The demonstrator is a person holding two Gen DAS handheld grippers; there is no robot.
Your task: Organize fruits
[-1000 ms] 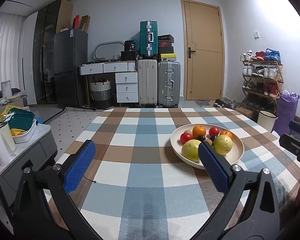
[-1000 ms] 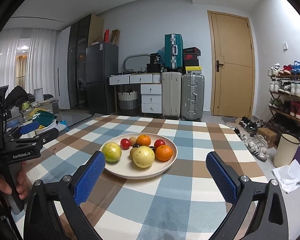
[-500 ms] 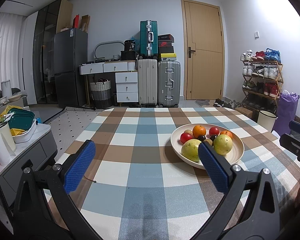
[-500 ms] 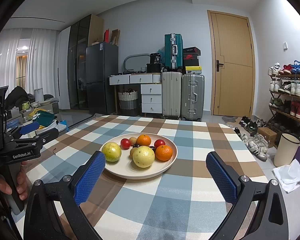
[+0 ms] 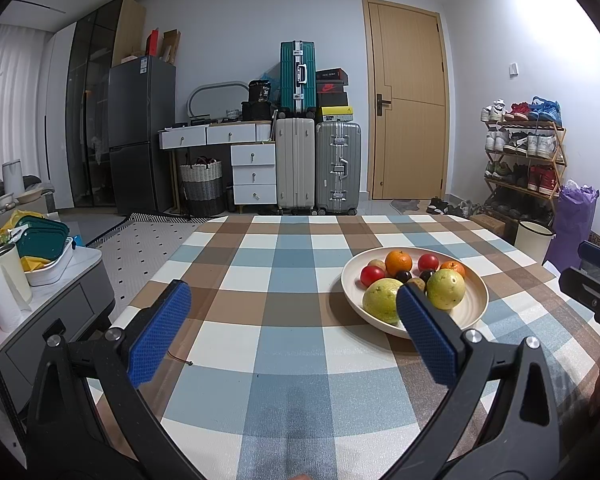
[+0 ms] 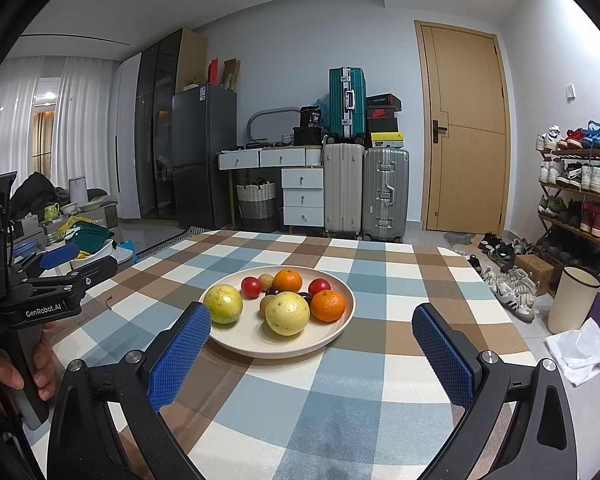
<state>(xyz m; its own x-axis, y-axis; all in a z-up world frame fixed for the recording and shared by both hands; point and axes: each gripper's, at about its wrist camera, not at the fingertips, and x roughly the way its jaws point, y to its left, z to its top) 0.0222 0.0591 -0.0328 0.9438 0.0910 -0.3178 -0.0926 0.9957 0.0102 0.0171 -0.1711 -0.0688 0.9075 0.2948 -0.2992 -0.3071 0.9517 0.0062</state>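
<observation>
A cream plate (image 6: 336, 330) (image 5: 474, 308) stands on the checked tablecloth and holds several fruits: two yellow-green guavas (image 6: 223, 304) (image 6: 287, 313), two oranges (image 6: 287, 280) (image 6: 327, 305), two red tomatoes (image 6: 251, 287) and small brown and dark fruits. My left gripper (image 5: 292, 334) is open and empty, above the cloth left of the plate; its right pad hides part of a guava (image 5: 381, 305). My right gripper (image 6: 310, 350) is open and empty, just in front of the plate. The left gripper also shows at the left edge of the right wrist view (image 6: 56, 276).
The table (image 5: 260, 280) has its far edge toward suitcases (image 5: 318, 168), a drawer unit and a door. A low cabinet with containers (image 5: 40, 248) stands left of the table. A shoe rack (image 6: 576, 200), a bin and a white bag stand on the right.
</observation>
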